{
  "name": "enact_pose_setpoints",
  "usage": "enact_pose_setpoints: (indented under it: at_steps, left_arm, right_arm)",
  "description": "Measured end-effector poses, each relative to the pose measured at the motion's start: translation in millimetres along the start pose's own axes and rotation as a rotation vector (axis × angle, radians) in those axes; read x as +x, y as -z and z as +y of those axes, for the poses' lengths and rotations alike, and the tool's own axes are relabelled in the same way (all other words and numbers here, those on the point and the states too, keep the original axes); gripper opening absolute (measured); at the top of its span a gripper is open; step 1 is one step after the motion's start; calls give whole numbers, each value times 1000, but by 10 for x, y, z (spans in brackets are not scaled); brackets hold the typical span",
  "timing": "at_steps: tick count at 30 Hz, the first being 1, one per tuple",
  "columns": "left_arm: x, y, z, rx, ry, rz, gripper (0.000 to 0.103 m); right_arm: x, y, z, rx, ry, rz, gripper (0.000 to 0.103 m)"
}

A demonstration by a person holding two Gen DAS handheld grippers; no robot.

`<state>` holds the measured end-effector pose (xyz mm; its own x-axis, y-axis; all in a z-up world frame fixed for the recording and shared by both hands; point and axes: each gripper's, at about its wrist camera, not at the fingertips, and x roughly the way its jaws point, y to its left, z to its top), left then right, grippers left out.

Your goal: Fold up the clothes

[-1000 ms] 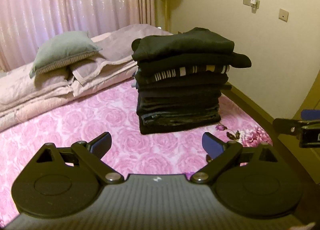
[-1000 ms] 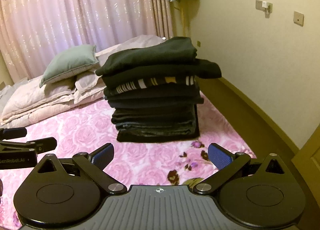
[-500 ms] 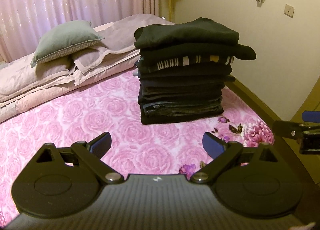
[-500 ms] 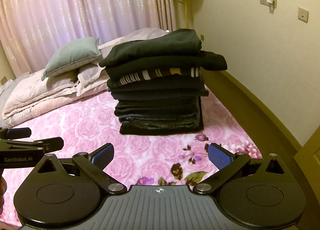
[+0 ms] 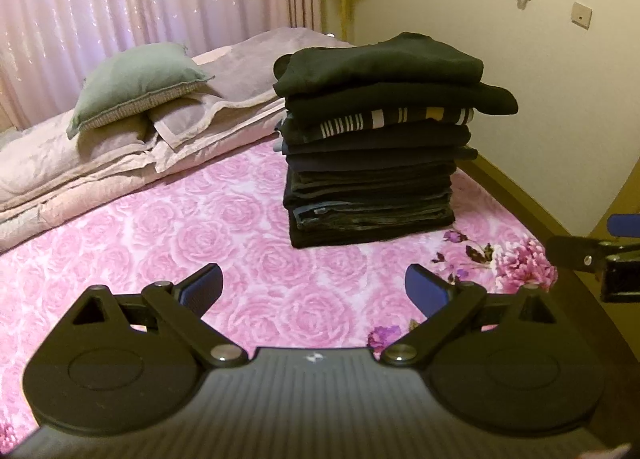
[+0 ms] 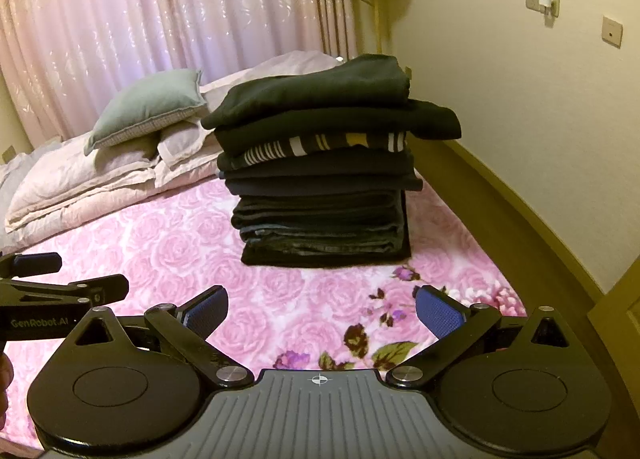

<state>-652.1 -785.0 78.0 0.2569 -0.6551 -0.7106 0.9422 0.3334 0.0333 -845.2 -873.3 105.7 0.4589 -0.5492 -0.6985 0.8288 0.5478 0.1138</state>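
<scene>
Looks pretty much done: folded stack (image 5: 380,143) is piled on the bed (image 5: 240,243), left gripper (image 5: 312,287) and right gripper (image 6: 322,309) are held wide, empty

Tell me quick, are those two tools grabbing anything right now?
Left tool: open, holding nothing.
Right tool: open, holding nothing.

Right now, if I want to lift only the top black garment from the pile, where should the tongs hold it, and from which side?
Probably grip the top black garment at its front edge, coming from the near side. That edge hangs slightly over the pile at the near-left corner, so one finger could slide under it. Both the left tongs and right tongs are open and face it.
</scene>
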Motion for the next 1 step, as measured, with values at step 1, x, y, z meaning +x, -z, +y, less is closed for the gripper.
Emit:
enact_pose_setpoints:
  at_steps: [1]
  left_arm:
    - [-2,0,-7,1,-3,-3,96]
  right_arm:
    - [3,0,-5,2,0,1,102]
